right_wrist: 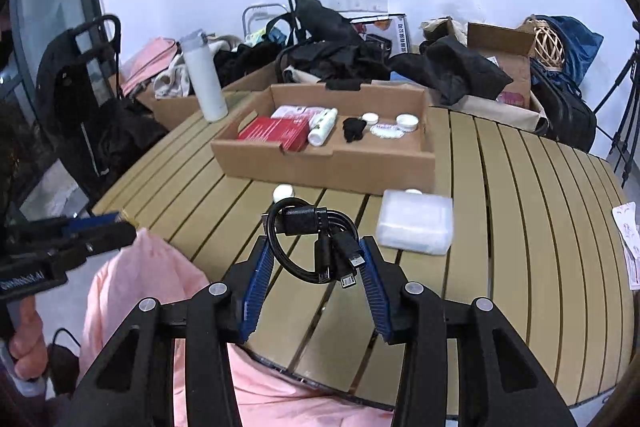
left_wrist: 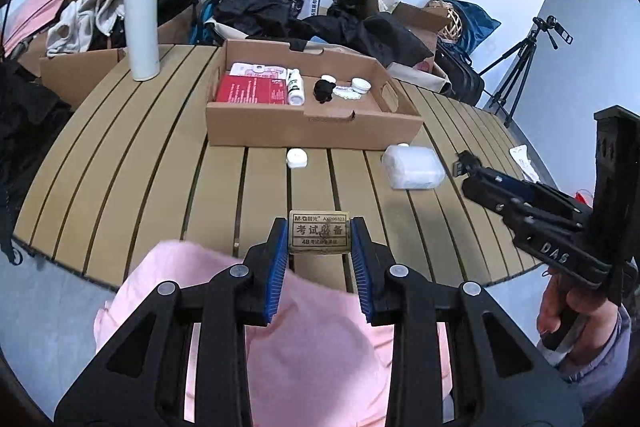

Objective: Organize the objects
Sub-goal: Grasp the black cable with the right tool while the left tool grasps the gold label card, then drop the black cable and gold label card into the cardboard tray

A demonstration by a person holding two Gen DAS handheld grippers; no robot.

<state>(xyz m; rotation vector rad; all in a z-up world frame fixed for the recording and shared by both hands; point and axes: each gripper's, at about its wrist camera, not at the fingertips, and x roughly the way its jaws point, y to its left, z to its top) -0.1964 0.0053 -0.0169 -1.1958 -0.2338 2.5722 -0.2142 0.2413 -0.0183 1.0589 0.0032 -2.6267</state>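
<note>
1. Left gripper (left_wrist: 320, 239): clenched on one small eraser (left_wrist: 320, 231) with a gold-brown printed label, pinched between two blue pads, held above the near edge of the slatted table (left_wrist: 160, 155).
2. Right gripper (right_wrist: 316, 259): grasping one coiled black USB cable (right_wrist: 308, 239), the bundle caught between the blue pads, with three plug ends hanging down from the coil; seen also in the left wrist view at the right side (left_wrist: 472, 171), with a plug end sticking out at the tip.
3. One open cardboard tray (left_wrist: 312, 131) on the far half of the table, well apart from both grippers.
4. Inside the tray, counted in the right wrist view: one red box (right_wrist: 276, 135), one pink-white packet (right_wrist: 296, 113) behind it, one white bottle (right_wrist: 323, 127) lying on its side just beside the red box, one black small thing (right_wrist: 354, 128), one white doily-like piece (right_wrist: 386, 131), two white round jars (right_wrist: 407, 123).
5. On the table in front of the tray: one small white round cap (left_wrist: 297, 158), one translucent plastic box (left_wrist: 414, 167) near the tray wall.
6. One tall white thermos (left_wrist: 140, 23) standing upright on the far left part of the table, beside the tray but apart from it.
7. One printed paper sheet (right_wrist: 630, 243) at the right table edge.
8. Pink cloth (left_wrist: 304, 339) below both grippers, at the near table edge.
</note>
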